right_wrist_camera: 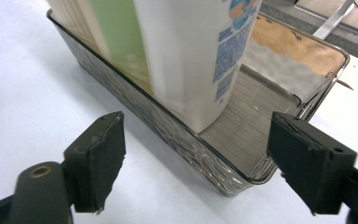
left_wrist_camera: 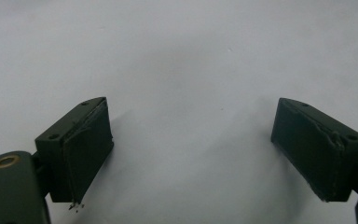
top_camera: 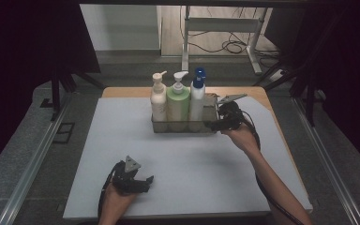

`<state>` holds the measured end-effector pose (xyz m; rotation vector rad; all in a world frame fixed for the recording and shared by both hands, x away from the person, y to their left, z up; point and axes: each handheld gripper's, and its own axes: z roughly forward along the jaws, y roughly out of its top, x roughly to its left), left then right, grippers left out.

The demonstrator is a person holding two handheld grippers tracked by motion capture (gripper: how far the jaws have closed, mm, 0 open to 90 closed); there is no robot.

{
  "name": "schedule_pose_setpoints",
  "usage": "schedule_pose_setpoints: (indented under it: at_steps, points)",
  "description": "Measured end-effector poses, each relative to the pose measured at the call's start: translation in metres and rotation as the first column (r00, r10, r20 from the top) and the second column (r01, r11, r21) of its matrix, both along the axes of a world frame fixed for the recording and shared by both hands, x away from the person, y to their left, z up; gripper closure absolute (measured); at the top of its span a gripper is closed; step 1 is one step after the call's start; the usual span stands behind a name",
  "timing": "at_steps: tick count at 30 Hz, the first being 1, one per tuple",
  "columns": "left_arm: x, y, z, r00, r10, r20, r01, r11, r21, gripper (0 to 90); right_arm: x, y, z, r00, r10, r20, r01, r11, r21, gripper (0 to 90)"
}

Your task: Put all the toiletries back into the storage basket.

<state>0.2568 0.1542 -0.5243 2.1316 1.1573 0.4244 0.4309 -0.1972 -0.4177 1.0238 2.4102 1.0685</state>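
We are bringing the right gripper [right_wrist_camera: 193, 161], jaws spread wide, to the clear tray's [right_wrist_camera: 205, 158] near corner at the desk's [top_camera: 122, 154] far side; next, closing on its rim. The left gripper [top_camera: 143, 182] is resting open.

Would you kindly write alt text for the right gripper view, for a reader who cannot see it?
The right tongs, open, frame the near corner of a clear ribbed tray on a white table. In the tray stand a white bottle with a printed label, then a green bottle.
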Motion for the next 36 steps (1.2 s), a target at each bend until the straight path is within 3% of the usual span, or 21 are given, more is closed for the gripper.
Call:
schedule_pose_setpoints:
  at_steps: [19, 27, 36]
  points:
    - [0.000, 0.000, 0.000, 1.0000, 0.000, 0.000, 0.000, 1.0000, -0.001, 11.9, -0.026, -0.009, 0.001, 0.9975, 0.061, 0.036, -0.059, 0.996, -0.065, 7.0]
    - [0.000, 0.000, 0.000, 1.0000, 0.000, 0.000, 0.000, 1.0000, 0.000, 11.9, -0.040, -0.023, 0.004, 0.9958, 0.073, 0.055, -0.069, 0.995, -0.076, 2.9]
    - [0.000, 0.000, 0.000, 1.0000, 0.000, 0.001, 0.000, 1.0000, 0.000, 11.9, -0.054, -0.044, -0.003, 0.9951, 0.074, 0.066, -0.069, 0.995, -0.069, 0.4]
